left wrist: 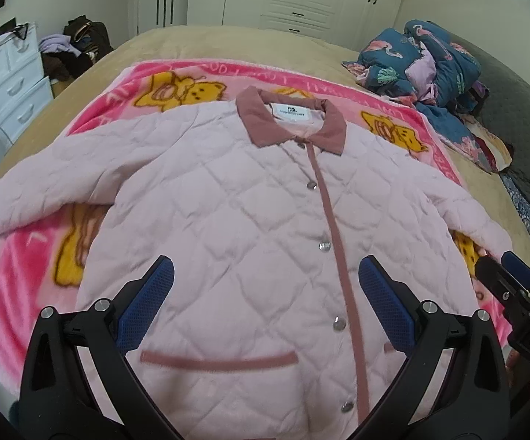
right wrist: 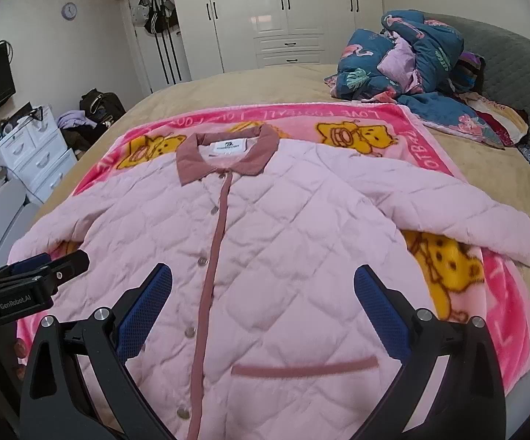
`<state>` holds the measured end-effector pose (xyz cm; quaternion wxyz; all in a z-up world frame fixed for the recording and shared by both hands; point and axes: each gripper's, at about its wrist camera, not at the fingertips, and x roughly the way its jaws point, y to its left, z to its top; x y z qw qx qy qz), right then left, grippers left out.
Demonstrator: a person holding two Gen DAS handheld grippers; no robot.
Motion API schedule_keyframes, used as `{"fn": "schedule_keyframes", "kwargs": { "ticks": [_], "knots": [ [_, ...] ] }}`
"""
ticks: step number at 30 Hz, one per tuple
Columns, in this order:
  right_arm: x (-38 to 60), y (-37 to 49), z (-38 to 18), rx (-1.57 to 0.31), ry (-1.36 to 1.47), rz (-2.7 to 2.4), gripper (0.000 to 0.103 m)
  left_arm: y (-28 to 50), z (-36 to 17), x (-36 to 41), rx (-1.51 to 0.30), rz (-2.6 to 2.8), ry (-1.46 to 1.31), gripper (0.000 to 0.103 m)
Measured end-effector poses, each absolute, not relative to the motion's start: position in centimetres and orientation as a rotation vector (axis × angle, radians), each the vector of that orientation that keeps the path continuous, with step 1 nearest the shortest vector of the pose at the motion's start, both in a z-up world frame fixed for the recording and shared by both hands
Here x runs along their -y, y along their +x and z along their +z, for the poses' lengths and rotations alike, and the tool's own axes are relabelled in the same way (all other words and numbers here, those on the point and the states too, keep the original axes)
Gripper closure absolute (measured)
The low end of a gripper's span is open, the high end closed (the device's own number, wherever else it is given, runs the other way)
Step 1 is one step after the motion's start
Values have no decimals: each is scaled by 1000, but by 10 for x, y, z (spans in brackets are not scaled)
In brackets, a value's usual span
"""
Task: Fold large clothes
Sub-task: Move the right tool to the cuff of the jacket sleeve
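A pale pink quilted jacket [left wrist: 228, 220] [right wrist: 283, 238] lies face up and buttoned on a pink cartoon-bear blanket [left wrist: 22, 275] [right wrist: 503, 293]. Its dusty-rose collar [left wrist: 290, 121] [right wrist: 228, 154] points away from me and both sleeves are spread out sideways. My left gripper [left wrist: 265, 286] hovers open above the lower front, left of the placket, with nothing between its blue pads. My right gripper [right wrist: 263, 289] hangs open above the lower front, right of the placket, over a rose-trimmed pocket [right wrist: 305, 366]. Each gripper shows at the edge of the other's view.
The blanket covers a tan bedspread [left wrist: 198, 44] [right wrist: 265, 84]. A heap of blue floral bedding [left wrist: 422, 62] [right wrist: 411, 62] sits at the far right by a grey headboard. White drawers [left wrist: 8, 80] [right wrist: 33, 157] and bags stand left of the bed. White wardrobes line the back wall.
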<state>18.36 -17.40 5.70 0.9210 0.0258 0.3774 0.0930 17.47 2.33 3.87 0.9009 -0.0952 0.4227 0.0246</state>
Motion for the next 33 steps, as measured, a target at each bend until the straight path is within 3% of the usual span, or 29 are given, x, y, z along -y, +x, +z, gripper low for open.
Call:
{"fn": "schedule_keyframes", "kwargs": {
  "ticks": [15,33],
  "knots": [
    [227,254,69,-755,119,76,4,256,48,-2,-889,24,-215,8],
    [351,297,31,-803,271,-193,4,323,9,40,-954,-4,-178,8]
  ]
}}
